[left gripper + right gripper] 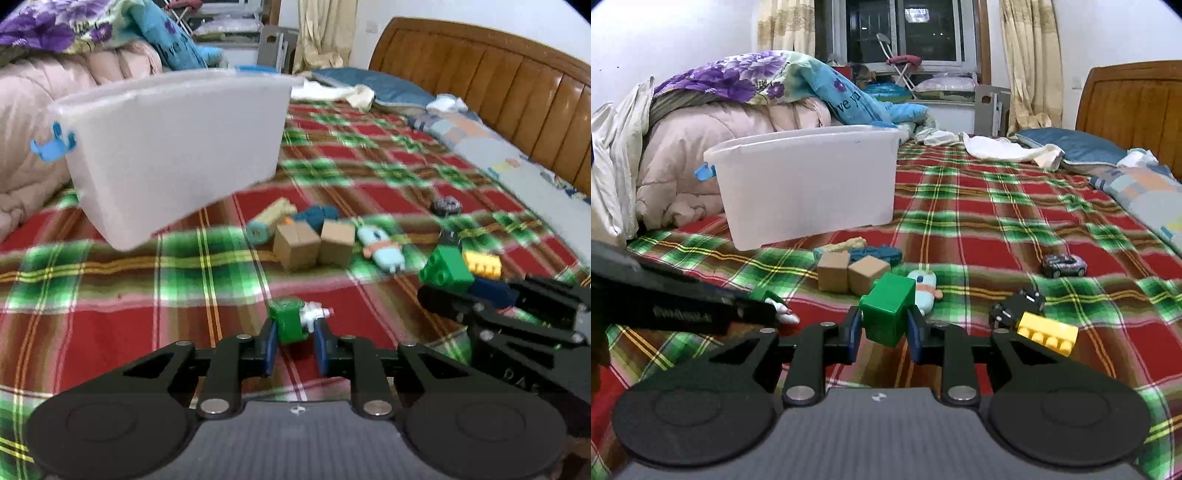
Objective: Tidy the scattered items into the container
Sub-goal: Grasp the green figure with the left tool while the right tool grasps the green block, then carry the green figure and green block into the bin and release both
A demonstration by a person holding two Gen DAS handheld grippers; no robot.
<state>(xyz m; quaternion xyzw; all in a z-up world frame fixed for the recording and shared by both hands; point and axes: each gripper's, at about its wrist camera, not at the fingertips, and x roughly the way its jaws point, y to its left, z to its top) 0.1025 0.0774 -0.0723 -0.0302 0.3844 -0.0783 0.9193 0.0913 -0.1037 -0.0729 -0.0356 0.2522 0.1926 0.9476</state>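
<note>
A white plastic container [177,147] with blue clips stands on the plaid bed, also in the right wrist view [809,184]. My left gripper [295,343] is shut on a small green and white toy [291,319], seen in the right wrist view [775,304] too. My right gripper [884,336] is shut on a green building block [886,308], which also shows in the left wrist view [445,267]. Two brown cubes [849,273], a light blue toy [923,288], a dark teal toy [875,254], a yellow brick [1047,332], a black toy [1015,306] and a small car [1063,264] lie scattered.
Piled quilts [701,147] rise left of the container. Pillows [1082,147] and a wooden headboard [1137,99] are at the right. A beige block [277,210] and a teal roll [258,232] lie near the container's front.
</note>
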